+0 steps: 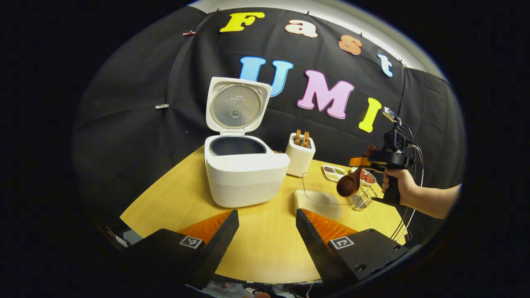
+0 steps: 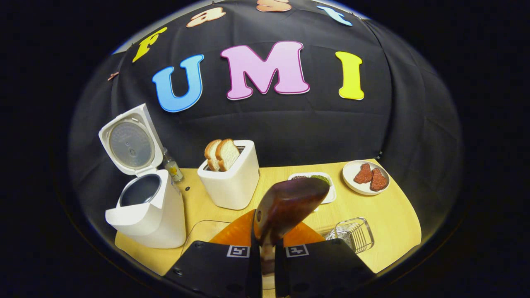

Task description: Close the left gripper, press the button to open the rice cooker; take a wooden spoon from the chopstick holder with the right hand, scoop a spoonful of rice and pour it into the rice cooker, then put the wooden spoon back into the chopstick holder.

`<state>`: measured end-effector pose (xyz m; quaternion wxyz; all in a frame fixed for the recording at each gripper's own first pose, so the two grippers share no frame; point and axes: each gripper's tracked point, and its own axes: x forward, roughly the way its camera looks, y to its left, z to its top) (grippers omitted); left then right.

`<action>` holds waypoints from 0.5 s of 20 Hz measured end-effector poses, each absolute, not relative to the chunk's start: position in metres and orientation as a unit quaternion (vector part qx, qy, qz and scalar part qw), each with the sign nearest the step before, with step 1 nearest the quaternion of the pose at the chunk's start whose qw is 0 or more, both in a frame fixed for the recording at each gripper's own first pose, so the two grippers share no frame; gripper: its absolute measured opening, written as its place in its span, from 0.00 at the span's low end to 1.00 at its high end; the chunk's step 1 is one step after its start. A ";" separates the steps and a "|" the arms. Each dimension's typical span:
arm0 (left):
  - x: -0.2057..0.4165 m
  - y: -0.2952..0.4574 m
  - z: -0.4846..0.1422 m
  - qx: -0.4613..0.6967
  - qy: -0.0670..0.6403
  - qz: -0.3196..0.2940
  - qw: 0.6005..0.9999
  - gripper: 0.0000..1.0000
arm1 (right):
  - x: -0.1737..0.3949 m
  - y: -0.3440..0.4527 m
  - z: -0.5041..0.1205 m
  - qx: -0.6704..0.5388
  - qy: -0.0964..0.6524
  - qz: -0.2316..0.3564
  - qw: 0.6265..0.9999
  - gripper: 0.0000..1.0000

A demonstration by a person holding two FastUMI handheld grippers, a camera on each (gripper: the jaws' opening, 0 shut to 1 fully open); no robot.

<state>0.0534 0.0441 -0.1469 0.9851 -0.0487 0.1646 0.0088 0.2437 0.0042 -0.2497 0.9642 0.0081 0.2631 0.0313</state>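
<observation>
The white rice cooker (image 1: 244, 169) stands on the table with its lid (image 1: 236, 105) raised and the dark inner pot showing. My left gripper (image 1: 267, 215) is open, low over the table in front of the cooker, holding nothing. To the right, a hand holds my right gripper (image 1: 368, 161) above the clear rice container (image 1: 323, 194). It is shut on the handle of the wooden spoon (image 1: 350, 182), whose bowl hangs down. In the right gripper view the spoon (image 2: 285, 207) sticks up from my right gripper (image 2: 267, 248). Whether it carries rice is hidden. The wire chopstick holder (image 2: 352, 234) sits at the right, the open cooker (image 2: 145, 211) at the left.
A white toaster (image 2: 232, 178) with bread slices stands behind the container (image 2: 203, 231). Further back sit a divided dish (image 2: 314, 182), a plate (image 2: 352, 184) with red pieces, and a small bottle (image 2: 172, 167) beside the cooker. The table's curved edge (image 1: 265, 279) runs below my left fingers.
</observation>
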 end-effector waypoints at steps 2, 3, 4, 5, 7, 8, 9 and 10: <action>0.057 0.049 -0.153 -0.047 0.180 0.004 0.983 0.96 | 0.248 0.005 -0.268 -0.008 0.260 0.029 0.965 0.16; 0.058 0.050 -0.154 -0.046 0.183 -0.003 0.982 0.96 | 0.250 0.005 -0.277 -0.014 0.257 0.027 0.966 0.16; 0.060 0.050 -0.153 -0.041 0.184 -0.009 0.982 0.96 | 0.252 0.005 -0.284 -0.018 0.253 0.024 0.967 0.16; 0.062 0.052 -0.151 -0.032 0.185 -0.013 0.982 0.96 | 0.253 0.005 -0.292 -0.023 0.253 0.019 0.967 0.17; 0.064 0.059 -0.150 -0.011 0.181 -0.013 0.983 0.96 | 0.248 0.011 -0.305 -0.024 0.259 0.015 0.965 0.16; 0.065 0.061 -0.150 -0.005 0.181 -0.011 0.983 0.96 | 0.248 0.016 -0.305 -0.023 0.255 0.013 0.967 0.17; 0.066 0.064 -0.150 -0.005 0.178 -0.004 0.984 0.96 | 0.247 0.020 -0.305 -0.022 0.252 0.009 0.968 0.17; 0.068 0.065 -0.148 -0.011 0.174 -0.001 0.985 0.96 | 0.245 0.028 -0.306 -0.010 0.252 0.012 0.968 0.17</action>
